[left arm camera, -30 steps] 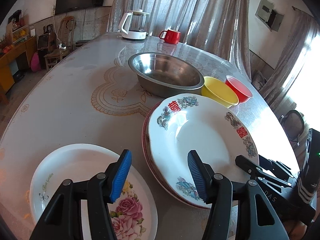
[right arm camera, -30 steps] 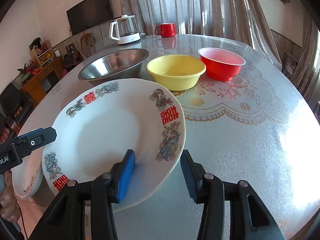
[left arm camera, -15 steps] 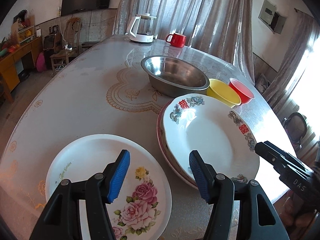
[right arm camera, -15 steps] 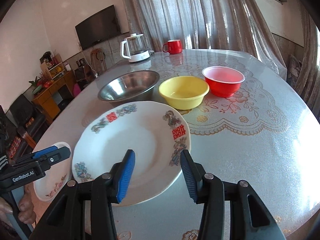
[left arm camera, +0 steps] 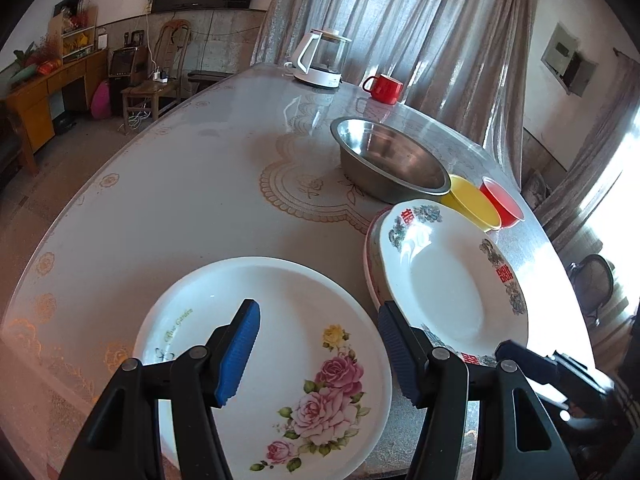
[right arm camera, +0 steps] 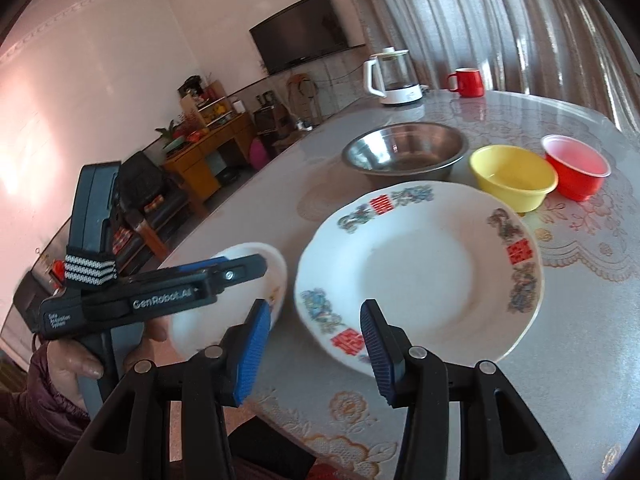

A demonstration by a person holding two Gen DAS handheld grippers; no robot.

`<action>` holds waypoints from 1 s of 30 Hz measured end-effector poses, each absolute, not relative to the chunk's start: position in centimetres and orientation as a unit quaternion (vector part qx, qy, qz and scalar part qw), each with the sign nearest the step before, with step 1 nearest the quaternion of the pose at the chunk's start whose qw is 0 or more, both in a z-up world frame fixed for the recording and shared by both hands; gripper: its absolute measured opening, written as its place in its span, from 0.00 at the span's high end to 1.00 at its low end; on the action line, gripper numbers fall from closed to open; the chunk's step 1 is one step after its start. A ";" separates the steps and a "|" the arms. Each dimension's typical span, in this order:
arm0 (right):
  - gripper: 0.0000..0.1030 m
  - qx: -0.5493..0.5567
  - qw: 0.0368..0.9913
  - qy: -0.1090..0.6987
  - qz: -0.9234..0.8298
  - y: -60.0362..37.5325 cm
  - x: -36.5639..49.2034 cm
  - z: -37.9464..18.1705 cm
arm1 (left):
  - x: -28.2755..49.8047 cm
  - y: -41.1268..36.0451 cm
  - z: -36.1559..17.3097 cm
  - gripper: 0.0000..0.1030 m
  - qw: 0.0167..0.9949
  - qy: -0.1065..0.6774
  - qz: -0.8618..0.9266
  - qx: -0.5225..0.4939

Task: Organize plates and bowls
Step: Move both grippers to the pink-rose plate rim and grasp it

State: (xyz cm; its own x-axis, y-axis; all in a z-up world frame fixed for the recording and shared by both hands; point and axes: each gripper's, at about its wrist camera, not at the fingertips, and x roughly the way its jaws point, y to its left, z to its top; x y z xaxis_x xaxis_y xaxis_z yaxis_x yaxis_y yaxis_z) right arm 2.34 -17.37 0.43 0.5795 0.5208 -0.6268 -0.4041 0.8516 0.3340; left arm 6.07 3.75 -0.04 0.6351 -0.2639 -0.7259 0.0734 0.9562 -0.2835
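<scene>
Between my right gripper's (right arm camera: 314,350) blue pads there's nothing now: the jaws stand apart and empty, and the double-happiness plate (right arm camera: 420,276) that sat between them a second ago lies flat beyond the tips, on top of the pink-rimmed plate (left arm camera: 370,256) whose edge peeks out at its left. So that's a release, plate stacked, and I've pulled the right side up and back from it. Over on my left gripper (left arm camera: 316,354), jaws equally parted and holding nothing, hovering above the rose plate (left arm camera: 280,344), which rests alone on the table (left arm camera: 180,200) just beside the new stack; the view has slid so this plate now fills the space under the fingers. Reading that as the next pick: the rose plate looks due to join the pile. Farther out, the steel bowl (right arm camera: 404,150), the yellow bowl (right arm camera: 514,174) and the red bowl (right arm camera: 576,166) sit in a row, not nested yet, so the bowl half of the job seems untouched.
</scene>
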 end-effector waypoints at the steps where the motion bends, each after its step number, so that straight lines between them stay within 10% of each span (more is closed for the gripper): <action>1: 0.54 0.076 0.880 0.383 0.270 -16.8 2.3 0.1 | 5.9 4.3 0.1 0.40 0.899 0.412 -0.090 -0.118; 21: 0.64 0.077 0.837 0.450 0.302 -10.8 3.9 -4.9 | 3.8 13.2 -2.8 0.42 0.895 0.412 -0.056 -0.158; 30: 0.68 0.088 0.830 0.458 0.305 -10.1 4.8 -5.6 | 4.2 12.4 -4.3 0.73 0.895 0.424 -0.054 -0.130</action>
